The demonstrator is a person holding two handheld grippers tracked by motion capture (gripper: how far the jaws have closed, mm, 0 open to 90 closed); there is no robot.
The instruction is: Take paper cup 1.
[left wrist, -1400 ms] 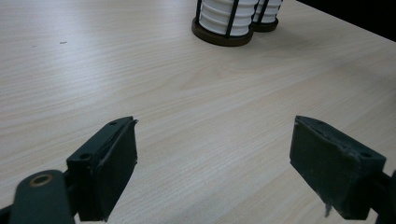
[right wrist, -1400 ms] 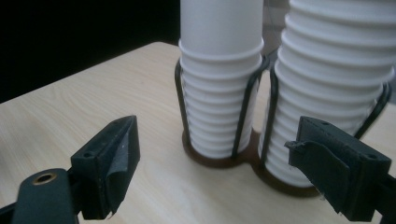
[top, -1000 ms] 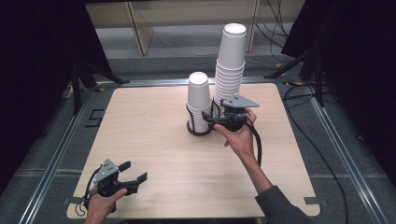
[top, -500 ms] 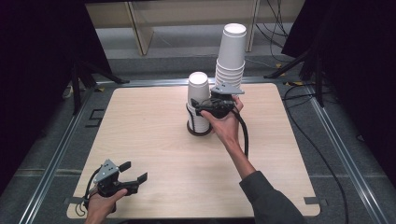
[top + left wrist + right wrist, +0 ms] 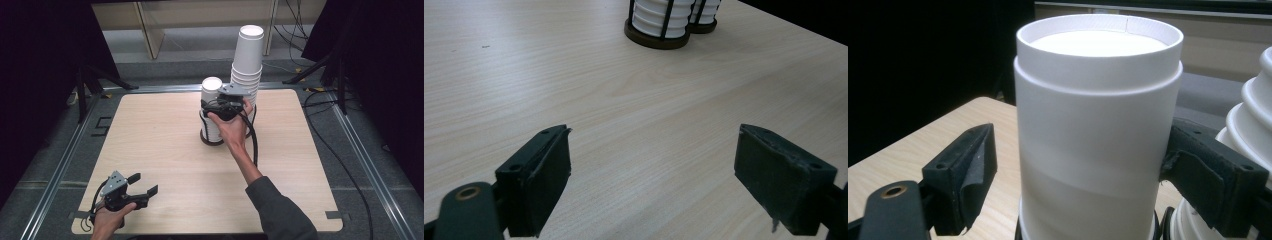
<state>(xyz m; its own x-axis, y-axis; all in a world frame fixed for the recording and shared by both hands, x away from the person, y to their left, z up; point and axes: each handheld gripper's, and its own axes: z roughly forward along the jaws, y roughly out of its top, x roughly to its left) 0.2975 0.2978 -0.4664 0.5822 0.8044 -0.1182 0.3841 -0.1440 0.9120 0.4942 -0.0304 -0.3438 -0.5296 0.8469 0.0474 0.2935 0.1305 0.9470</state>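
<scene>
Item: top cup [image 5: 1098,125] of short cup stack [image 5: 212,112], in wire holder [image 5: 212,140] on counter [image 5: 150,135], just left of tall cup stack [image 5: 247,62].

Orientation: upright, long axis vertical, mouth up.

Right hand-held gripper [image 5: 1083,165]: jaws spread, straddling cup; right pad touching or nearly so, left apart.

Left hand-held gripper [image 5: 651,165]: jaws apart, nothing between, well clear of holder.

Risk: nested cups below lift along; knock to tall stack topples it.

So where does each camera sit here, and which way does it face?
High view: above the person's side, looking forward and down on the table; both forearms, left claw, right claw.
Left gripper view: on the left claw, low across the table toward the cup holders; own open jaws.
Right gripper view: on the right claw, facing the short stack's top cup; own jaws flank it.
Shared: both cup stacks.
</scene>
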